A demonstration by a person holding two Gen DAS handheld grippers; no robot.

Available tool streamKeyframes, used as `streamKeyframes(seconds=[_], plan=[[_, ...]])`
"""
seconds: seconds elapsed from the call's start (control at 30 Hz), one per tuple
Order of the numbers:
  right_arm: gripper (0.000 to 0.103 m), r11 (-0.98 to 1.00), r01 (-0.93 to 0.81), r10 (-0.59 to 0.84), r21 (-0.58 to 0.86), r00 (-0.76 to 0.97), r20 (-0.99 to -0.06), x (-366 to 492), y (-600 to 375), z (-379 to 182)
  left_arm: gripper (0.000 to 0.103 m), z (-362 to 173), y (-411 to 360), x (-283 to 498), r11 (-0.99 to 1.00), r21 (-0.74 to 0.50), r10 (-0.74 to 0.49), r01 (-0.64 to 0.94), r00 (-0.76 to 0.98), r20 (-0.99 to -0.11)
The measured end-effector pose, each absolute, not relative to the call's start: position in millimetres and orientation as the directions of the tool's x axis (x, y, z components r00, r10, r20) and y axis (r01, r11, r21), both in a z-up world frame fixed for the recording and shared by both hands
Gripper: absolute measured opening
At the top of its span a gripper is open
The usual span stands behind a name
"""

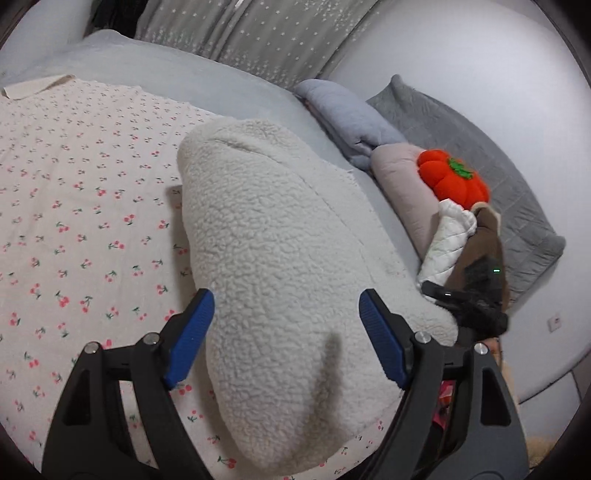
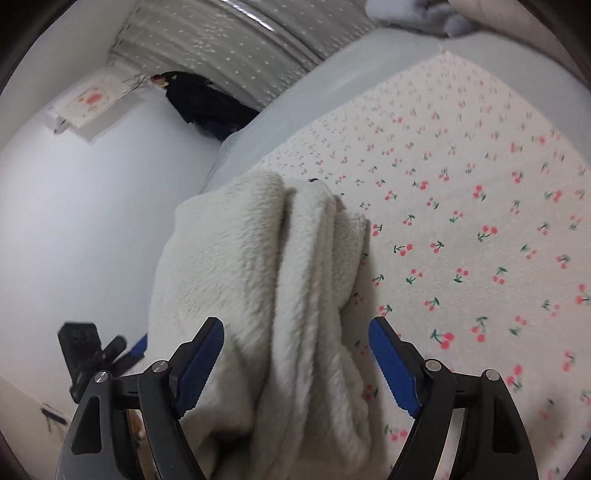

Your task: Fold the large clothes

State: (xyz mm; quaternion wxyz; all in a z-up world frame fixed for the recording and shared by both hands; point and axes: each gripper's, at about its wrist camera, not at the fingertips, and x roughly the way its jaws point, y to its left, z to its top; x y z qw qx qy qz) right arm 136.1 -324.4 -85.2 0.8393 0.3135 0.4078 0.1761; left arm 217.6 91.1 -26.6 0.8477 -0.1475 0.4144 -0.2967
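Note:
A large white fleece garment [image 1: 280, 266] lies folded into a thick bundle on a cherry-print sheet [image 1: 81, 206]. My left gripper [image 1: 286, 321] is open, its blue pads on either side of the bundle's near end, not pinching it. In the right wrist view the same garment [image 2: 258, 295] shows as stacked fluffy layers at the sheet's left edge. My right gripper [image 2: 295, 354] is open too, its jaws straddling the layers. The right gripper's black body [image 1: 476, 306] shows at the right of the left wrist view.
Folded pale blue [image 1: 347, 118], pink [image 1: 402, 184] and grey [image 1: 480, 166] bedding lie at the bed's head with an orange pumpkin plush [image 1: 454, 181]. A star-print curtain [image 1: 251, 33] hangs behind. White wall [image 2: 74, 206] and dark clothes [image 2: 199, 103] stand left of the bed.

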Motion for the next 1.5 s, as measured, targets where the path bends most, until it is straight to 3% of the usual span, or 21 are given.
streamKeyframes(seconds=[0.13, 0.33, 0.5, 0.63, 0.87, 1.1, 1.5], plan=[[0.082, 0.764, -0.084, 0.529, 0.639, 0.65, -0.546, 99, -316, -63, 0.083, -19, 94, 191, 0.818, -0.439, -0.576, 0.373, 0.536, -0.617], [0.083, 0.887, -0.105, 0.373, 0.449, 0.738, -0.563, 51, -270, -22, 0.091, -14, 69, 152, 0.912, -0.237, -0.402, 0.336, 0.605, -0.687], [0.084, 0.936, -0.071, 0.272, 0.346, 0.77, -0.577, 30, -241, -7, 0.101, -14, 61, 127, 0.955, -0.15, -0.285, 0.258, 0.644, -0.71], [0.087, 0.966, -0.014, 0.171, 0.256, 0.78, -0.602, 17, -227, -6, 0.102, -12, 57, 108, 0.973, -0.078, -0.207, 0.218, 0.667, -0.715], [0.099, 0.992, 0.073, 0.005, 0.099, 0.777, -0.629, -9, -204, -6, 0.102, -17, 64, 88, 0.991, -0.057, -0.122, 0.121, 0.65, -0.75], [0.102, 0.988, 0.143, -0.141, -0.051, 0.74, -0.657, -18, -188, -8, 0.102, -17, 67, 73, 0.996, -0.035, -0.078, 0.078, 0.653, -0.753], [0.102, 0.988, 0.123, -0.15, -0.09, 0.682, -0.716, -20, -174, -21, 0.102, -23, 62, 60, 0.996, -0.007, -0.061, 0.087, 0.64, -0.766]])
